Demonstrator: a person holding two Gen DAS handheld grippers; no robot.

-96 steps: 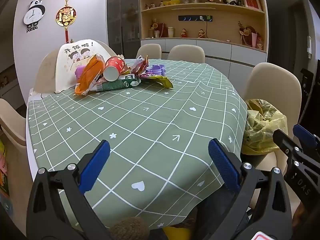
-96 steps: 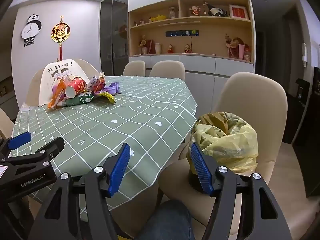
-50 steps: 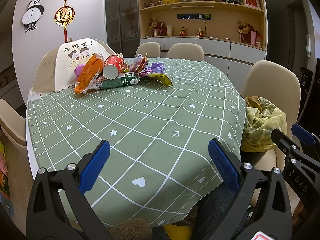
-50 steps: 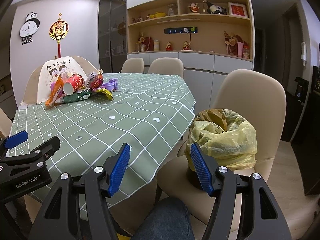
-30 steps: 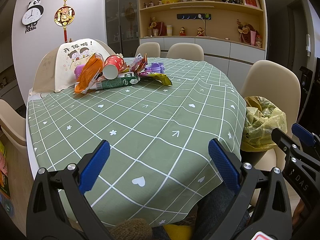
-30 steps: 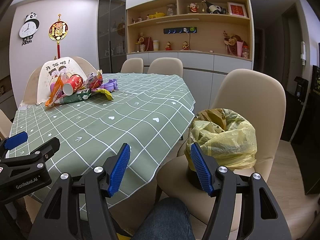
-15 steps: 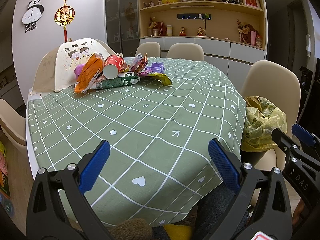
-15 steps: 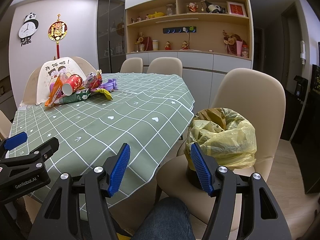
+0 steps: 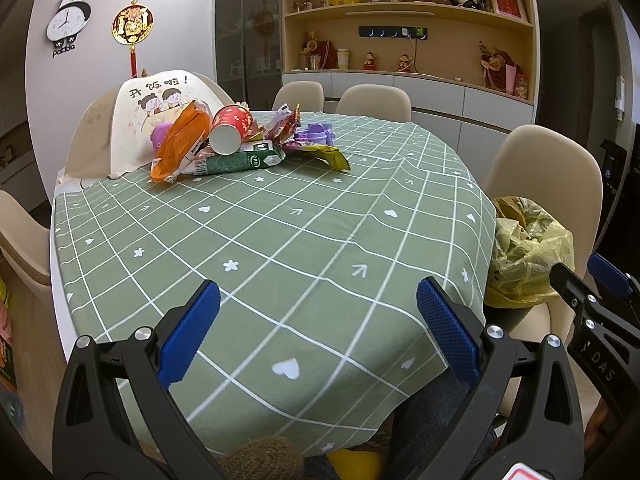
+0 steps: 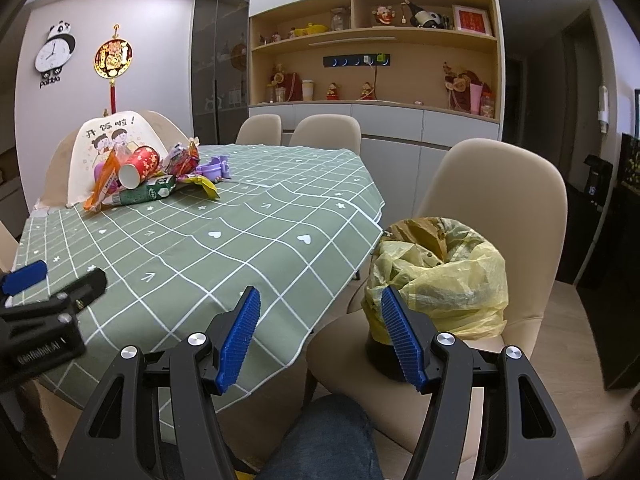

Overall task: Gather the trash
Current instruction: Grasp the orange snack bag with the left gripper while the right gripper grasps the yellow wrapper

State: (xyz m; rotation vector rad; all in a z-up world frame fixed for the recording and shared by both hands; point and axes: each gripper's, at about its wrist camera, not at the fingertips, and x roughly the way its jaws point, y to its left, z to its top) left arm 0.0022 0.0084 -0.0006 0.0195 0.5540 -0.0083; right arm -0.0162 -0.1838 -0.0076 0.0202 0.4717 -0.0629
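We have barely begun: on the table (image 9: 280,240) the trash pile (image 9: 240,144) sits untouched at the far side, well apart from the one lined bin (image 10: 436,276) on the chair (image 10: 500,200). We count one cup (image 9: 230,130), one green carton (image 9: 240,160), several wrappers. Our left gripper (image 9: 318,328) and right gripper (image 10: 322,340) both gape, empty.
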